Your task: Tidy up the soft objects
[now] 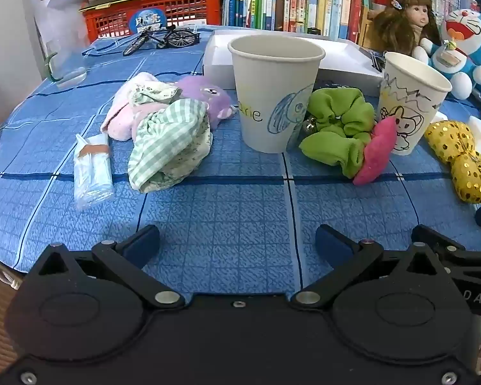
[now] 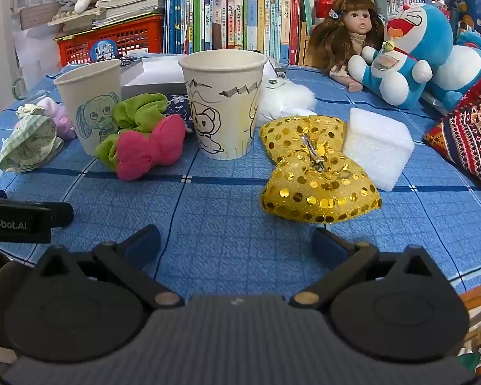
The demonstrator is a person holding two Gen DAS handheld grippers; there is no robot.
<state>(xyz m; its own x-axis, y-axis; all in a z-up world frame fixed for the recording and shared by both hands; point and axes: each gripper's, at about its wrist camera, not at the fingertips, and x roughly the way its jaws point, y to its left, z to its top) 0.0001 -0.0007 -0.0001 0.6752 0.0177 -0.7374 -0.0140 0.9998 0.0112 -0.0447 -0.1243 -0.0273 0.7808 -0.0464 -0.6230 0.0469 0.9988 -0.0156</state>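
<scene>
Two drawn-on paper cups stand on the blue cloth: the left cup (image 1: pixel 274 93) (image 2: pixel 89 106) and the right cup (image 1: pixel 410 102) (image 2: pixel 223 102). Between them lie a green scrunchie (image 1: pixel 340 128) (image 2: pixel 134 112) and a pink bow (image 1: pixel 375 152) (image 2: pixel 150 147). A gold sequin bow (image 2: pixel 314 170) (image 1: pixel 461 157) lies right of the right cup. A green checked cloth (image 1: pixel 170 144) (image 2: pixel 29 141) and a purple plush (image 1: pixel 205 96) lie left of the left cup. My left gripper (image 1: pixel 237 240) and right gripper (image 2: pixel 237 240) are open and empty, near the table's front edge.
A white foam block (image 2: pixel 378 147), a white fluffy toy (image 2: pixel 285 99), a doll (image 2: pixel 346 32), a Doraemon plush (image 2: pixel 413 54) and a patterned pouch (image 2: pixel 468 138) sit at right. A white box (image 1: pixel 336 61), toy bicycle (image 1: pixel 163 38), red crate (image 1: pixel 154 12) and books stand behind. A plastic packet (image 1: pixel 91 170) lies left.
</scene>
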